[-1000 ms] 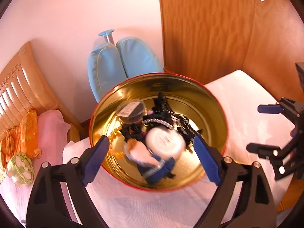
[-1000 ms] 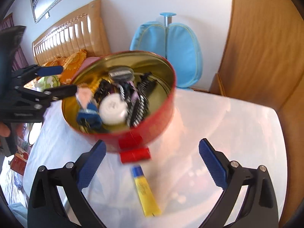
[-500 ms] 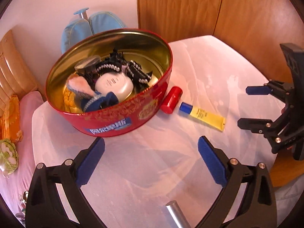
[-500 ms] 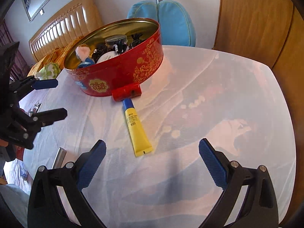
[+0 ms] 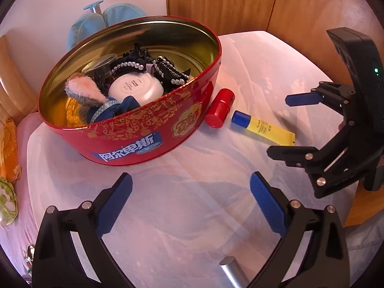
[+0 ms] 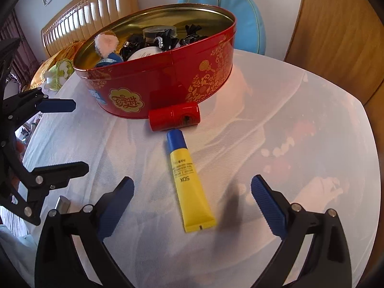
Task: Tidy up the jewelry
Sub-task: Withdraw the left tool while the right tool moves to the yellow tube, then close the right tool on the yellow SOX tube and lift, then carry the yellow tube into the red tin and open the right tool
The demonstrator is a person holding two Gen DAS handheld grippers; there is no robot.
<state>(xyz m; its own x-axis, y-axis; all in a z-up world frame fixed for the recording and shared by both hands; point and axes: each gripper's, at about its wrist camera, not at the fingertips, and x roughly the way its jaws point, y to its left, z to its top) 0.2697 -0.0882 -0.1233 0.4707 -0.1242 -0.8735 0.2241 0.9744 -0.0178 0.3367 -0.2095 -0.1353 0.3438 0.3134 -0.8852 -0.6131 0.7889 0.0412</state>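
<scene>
Red tin (image 5: 134, 129) (jewelry inside) sits beyond both grippers' wide, empty jaws.

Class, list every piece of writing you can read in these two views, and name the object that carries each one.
"阿尔卑斯": blue label on the red tin.
"SDX": yellow tube; its smaller print is too small to read.
Gold emblem on the tin: stylised characters, not clearly readable.
White jar label: too small to read.
</scene>
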